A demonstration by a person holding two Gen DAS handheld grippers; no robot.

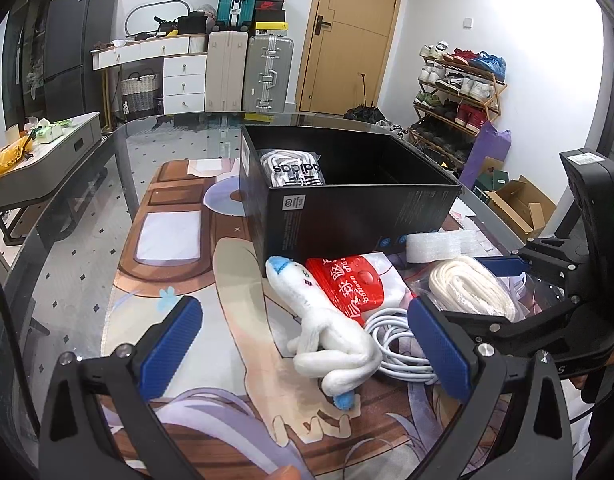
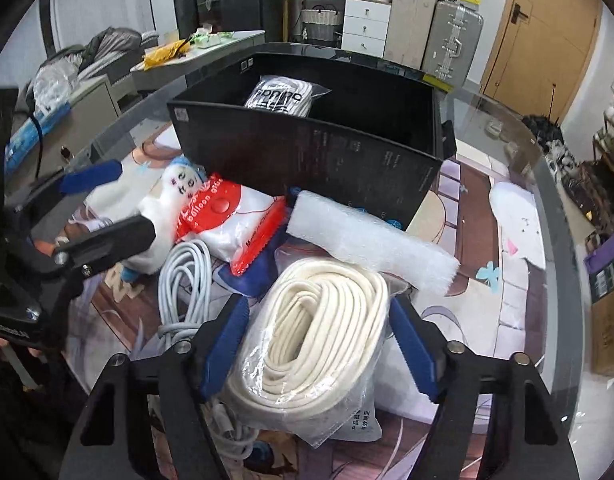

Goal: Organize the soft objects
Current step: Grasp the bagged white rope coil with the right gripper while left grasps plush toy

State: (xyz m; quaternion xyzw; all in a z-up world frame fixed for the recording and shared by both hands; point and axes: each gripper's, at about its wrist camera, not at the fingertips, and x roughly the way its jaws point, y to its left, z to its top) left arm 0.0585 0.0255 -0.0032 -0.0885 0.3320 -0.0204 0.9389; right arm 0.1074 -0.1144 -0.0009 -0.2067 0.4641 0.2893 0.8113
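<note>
A black box (image 1: 347,208) stands on the table with a bagged Adidas item (image 1: 295,170) inside. In front of it lie a white plush toy (image 1: 327,332), a red-and-white balloon pack (image 1: 355,284), a white cable (image 1: 399,344), a foam roll (image 1: 439,246) and a bagged coil of cream rope (image 1: 467,288). My left gripper (image 1: 303,348) is open around the plush toy. In the right wrist view my right gripper (image 2: 319,344) has its jaws on both sides of the bagged rope coil (image 2: 315,332), touching the bag. The box (image 2: 307,148), plush (image 2: 171,200) and foam roll (image 2: 371,240) lie beyond.
A printed mat (image 1: 179,280) covers the glass table (image 1: 67,272). Suitcases (image 1: 267,72), drawers (image 1: 183,80) and a shoe rack (image 1: 455,92) stand behind. A cardboard box (image 1: 515,204) sits on the floor at right.
</note>
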